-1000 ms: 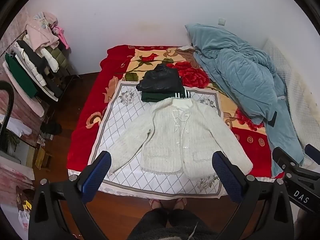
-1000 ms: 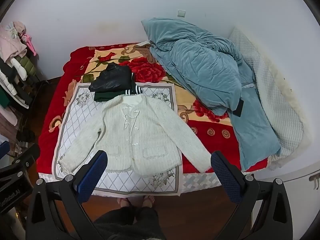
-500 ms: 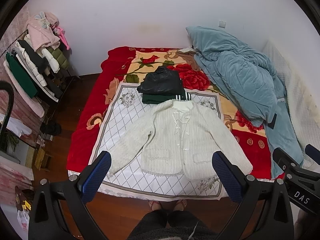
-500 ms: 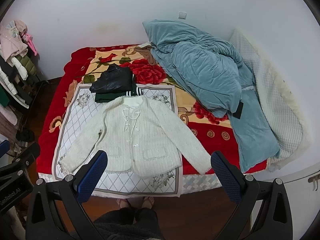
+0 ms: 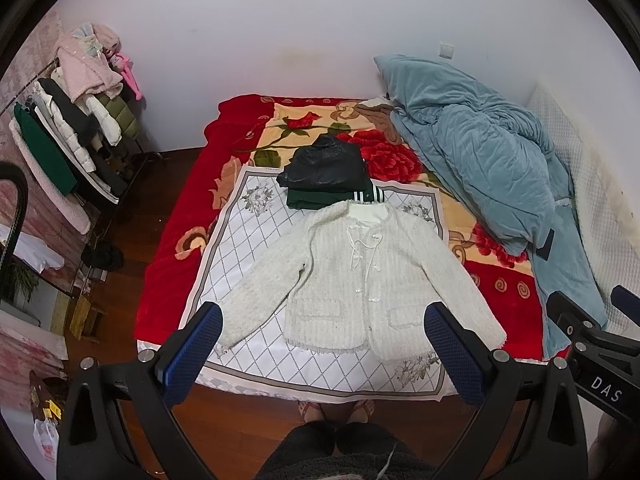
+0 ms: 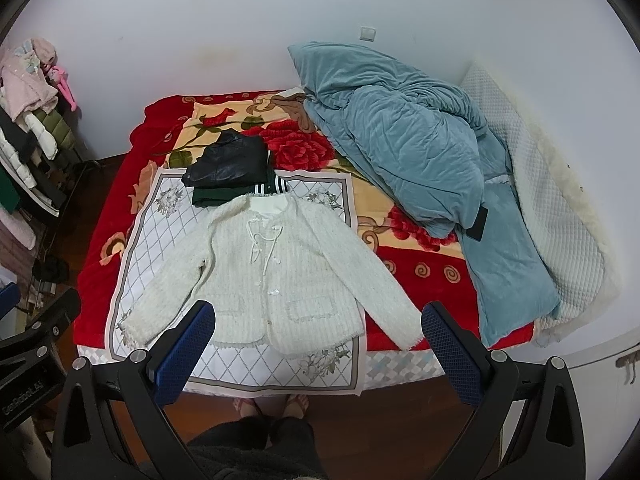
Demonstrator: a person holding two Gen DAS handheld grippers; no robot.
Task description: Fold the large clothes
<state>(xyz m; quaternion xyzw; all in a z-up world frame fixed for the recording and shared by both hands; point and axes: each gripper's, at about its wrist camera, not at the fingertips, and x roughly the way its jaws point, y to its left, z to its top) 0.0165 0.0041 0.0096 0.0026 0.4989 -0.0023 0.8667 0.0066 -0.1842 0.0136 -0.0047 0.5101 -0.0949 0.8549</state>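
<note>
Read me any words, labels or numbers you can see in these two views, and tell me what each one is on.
"DAS": white letters on the black body of the right gripper, seen at the edge of the left wrist view.
White lettering on the body of the left gripper, at the edge of the right wrist view: turned sideways and too blurred to read.
Nothing else carries readable text.

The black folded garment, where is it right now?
The black folded garment sits mid-bed atop a green folded garment, just beyond the white cardigan's collar.

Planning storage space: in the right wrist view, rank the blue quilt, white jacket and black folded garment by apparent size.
1. Blue quilt, largest.
2. White jacket, though it lies nearer the camera.
3. Black folded garment, smallest.
</note>
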